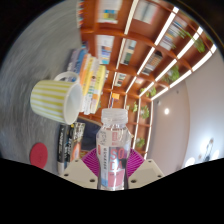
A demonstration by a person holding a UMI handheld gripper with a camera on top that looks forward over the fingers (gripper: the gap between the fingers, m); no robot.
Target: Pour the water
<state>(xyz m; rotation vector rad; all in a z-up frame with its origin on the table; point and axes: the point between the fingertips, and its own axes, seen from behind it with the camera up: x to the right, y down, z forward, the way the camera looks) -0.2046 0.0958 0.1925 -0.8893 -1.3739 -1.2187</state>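
The gripper [113, 166] clamps a clear plastic water bottle [113, 143] with its cap on, tilted toward the yellow striped ceramic mug [56, 99] at ten o'clock; poor alignment would likely spill water past the rim.

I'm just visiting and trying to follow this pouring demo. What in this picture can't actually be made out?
- Water bottle, gripper view: its lower part is cut off between the pink pads, so the hand-held gripper's grip and the water level are unclear.
- Striped mug: seen from the side, its inside is hidden.
- Red round thing: too small to identify.
- Shelf contents: too blurred to read.
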